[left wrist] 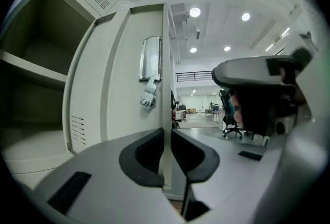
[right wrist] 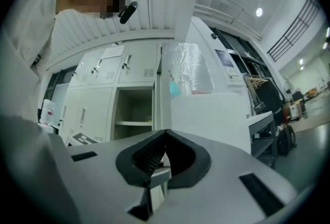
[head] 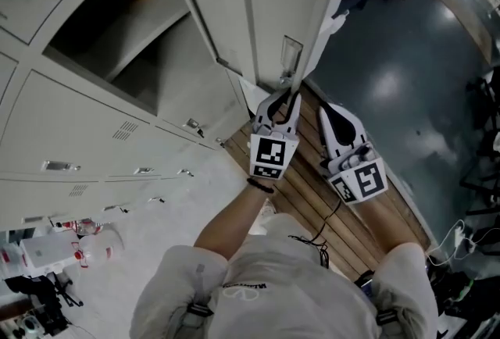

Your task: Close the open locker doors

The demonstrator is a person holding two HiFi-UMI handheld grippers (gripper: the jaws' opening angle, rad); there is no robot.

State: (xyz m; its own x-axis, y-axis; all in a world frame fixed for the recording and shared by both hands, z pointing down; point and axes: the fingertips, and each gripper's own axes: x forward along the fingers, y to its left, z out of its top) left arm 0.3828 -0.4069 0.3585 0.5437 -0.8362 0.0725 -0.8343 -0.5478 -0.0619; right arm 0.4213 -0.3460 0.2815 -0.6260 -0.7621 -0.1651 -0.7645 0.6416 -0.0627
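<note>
The open locker door (head: 258, 9) swings out from a grey locker bank, and its empty compartment (head: 133, 48) with a shelf lies to its left. My left gripper (head: 287, 99) is at the door's free edge, below the metal latch plate (head: 291, 56). In the left gripper view the door edge (left wrist: 166, 114) runs straight between the pads and both press on it; my left gripper (left wrist: 166, 153) is shut on it. The latch (left wrist: 150, 70) sits just above. My right gripper (head: 326, 109) hangs beside it, apart from the door, shut with nothing held (right wrist: 165, 138). The open locker (right wrist: 135, 114) shows ahead.
Closed locker doors (head: 86, 134) with small handles fill the left. A wooden floor strip (head: 312, 197) runs under me, with dark floor (head: 391, 72) to the right. Bottles (head: 78, 248) stand at lower left. An office chair (left wrist: 229, 120) and shelving (right wrist: 263, 99) stand farther off.
</note>
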